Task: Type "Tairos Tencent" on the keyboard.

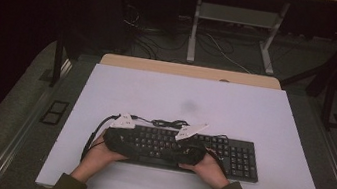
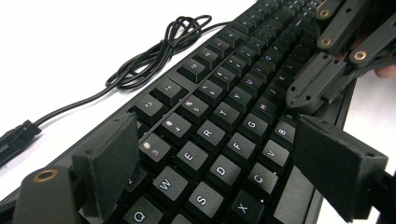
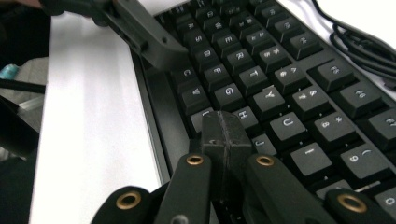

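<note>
On white tabletop, matte black keyboard, left gripper fingers wide, right gripper fingers seemingly pressed together.

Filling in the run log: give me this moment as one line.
left gripper: open, over keyboard | right gripper: shut, tips near B key | cable: bundled behind keyboard

A white table top with a pale wooden far edge — beyond it, on the dark floor, a metal desk frame and loose cables.
</note>
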